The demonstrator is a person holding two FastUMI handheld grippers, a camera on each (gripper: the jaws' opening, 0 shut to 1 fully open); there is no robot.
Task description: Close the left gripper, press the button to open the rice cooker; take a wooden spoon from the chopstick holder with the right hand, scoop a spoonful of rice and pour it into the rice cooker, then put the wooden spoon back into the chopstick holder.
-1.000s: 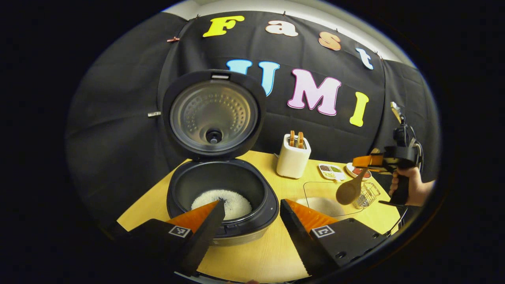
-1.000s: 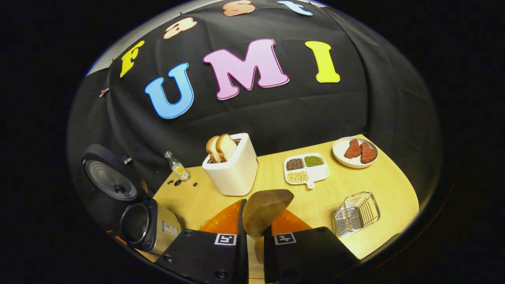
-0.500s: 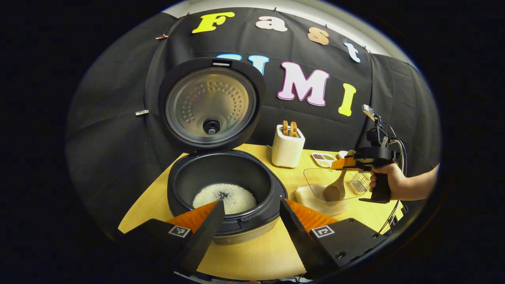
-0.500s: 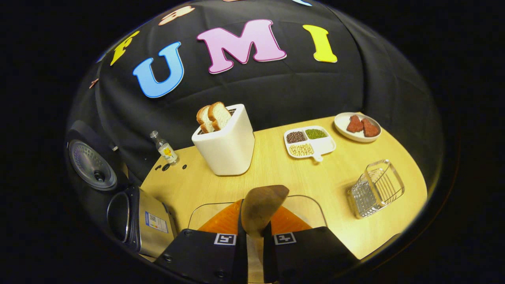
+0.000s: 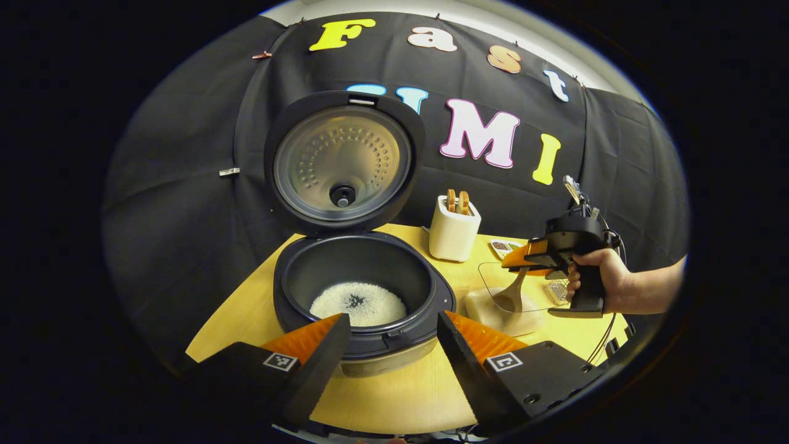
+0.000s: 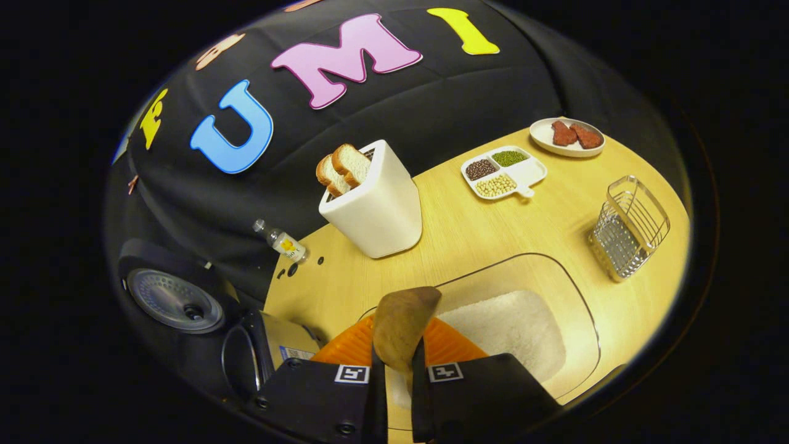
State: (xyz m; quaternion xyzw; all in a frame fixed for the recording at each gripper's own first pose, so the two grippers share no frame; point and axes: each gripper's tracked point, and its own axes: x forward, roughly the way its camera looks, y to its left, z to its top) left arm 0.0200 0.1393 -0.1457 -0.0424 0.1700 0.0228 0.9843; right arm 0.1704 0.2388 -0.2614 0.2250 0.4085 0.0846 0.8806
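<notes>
In the left gripper view
Left gripper (image 5: 391, 345): fingers spread wide apart, grasping nothing, held low over the near edge of the table (image 5: 394, 401).
Rice cooker (image 5: 363, 308): directly ahead between the two fingers; lid (image 5: 342, 163) raised upright at the back; a shallow layer of rice (image 5: 357, 303) on the floor of the dark inner pot.
Right gripper (image 5: 521, 259): at far right, held in a hand (image 5: 607, 280); fingers clenched on the handle of the wooden spoon (image 5: 510, 296).
Wooden spoon: hangs bowl-down inside the clear container (image 5: 511, 296), its bowl at the white rice there.
Toaster (image 5: 454, 231): white, behind the container, two slices standing in it.

In the right gripper view
Right gripper (image 6: 397, 370): fingers nearly together, pressed on the spoon handle from both sides.
Wooden spoon (image 6: 400, 324): bowl rises just ahead of the fingertips, over the near left part of the clear container (image 6: 573, 296).
Rice in container (image 6: 508, 327): white heap just right of the spoon bowl.
Chopstick holder (image 6: 630, 227): wire basket at right, well apart from the spoon.
Rice cooker (image 6: 246, 357): lower left, lid (image 6: 175, 299) up.
Toaster (image 6: 373, 200): centre, holding bread.
Divided dish (image 6: 504, 171): beyond, with grains in its compartments.
Plate (image 6: 568, 137): far right rear, two reddish pieces on it.
Small bottle (image 6: 282, 242): left of the toaster, by the cloth wall.
</notes>
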